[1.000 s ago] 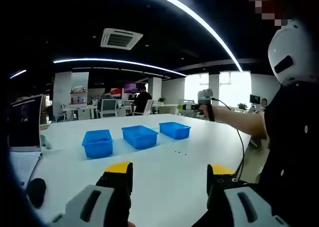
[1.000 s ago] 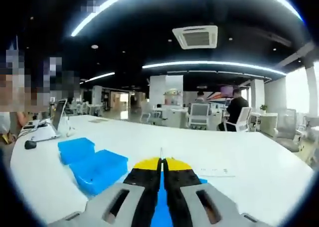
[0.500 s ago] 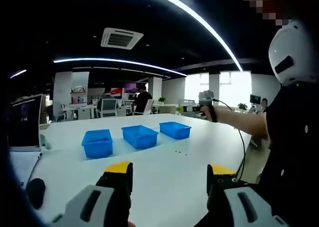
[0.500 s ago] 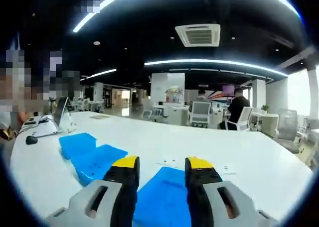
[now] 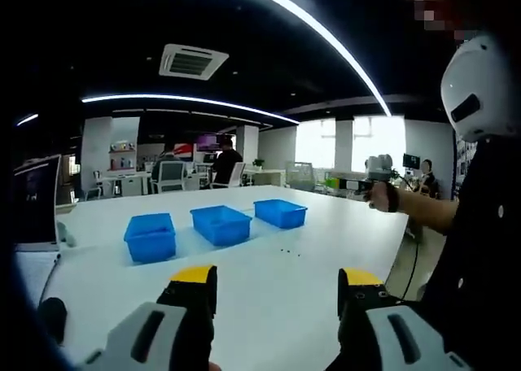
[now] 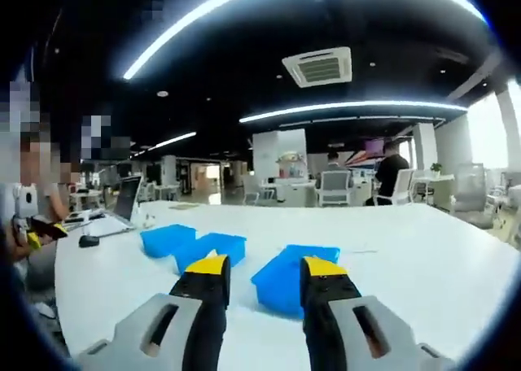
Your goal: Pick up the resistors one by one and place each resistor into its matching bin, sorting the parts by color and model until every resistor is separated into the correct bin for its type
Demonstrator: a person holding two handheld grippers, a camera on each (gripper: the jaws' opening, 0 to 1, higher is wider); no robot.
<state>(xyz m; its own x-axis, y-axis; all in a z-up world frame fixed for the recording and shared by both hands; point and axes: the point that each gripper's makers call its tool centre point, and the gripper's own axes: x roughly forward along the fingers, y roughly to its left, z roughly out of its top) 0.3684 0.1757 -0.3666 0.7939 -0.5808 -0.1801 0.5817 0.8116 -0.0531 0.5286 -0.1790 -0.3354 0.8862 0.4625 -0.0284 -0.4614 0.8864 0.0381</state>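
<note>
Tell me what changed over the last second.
The right tool opened from shut, letting go above the nearest blue bin, then drew back from the bins. The left tool stayed open and empty. The three blue bins and the loose resistors on the white table stayed put.

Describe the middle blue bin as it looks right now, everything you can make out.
The middle bin is a shallow, open-topped rectangular tray of bright blue, plastic-looking material. It sits flat on the white table, turned at an angle, between two matching blue bins and apart from both. Its contents cannot be made out. Nothing touches it but the table; a few dark specks, possibly resistors, lie nearby.
</note>
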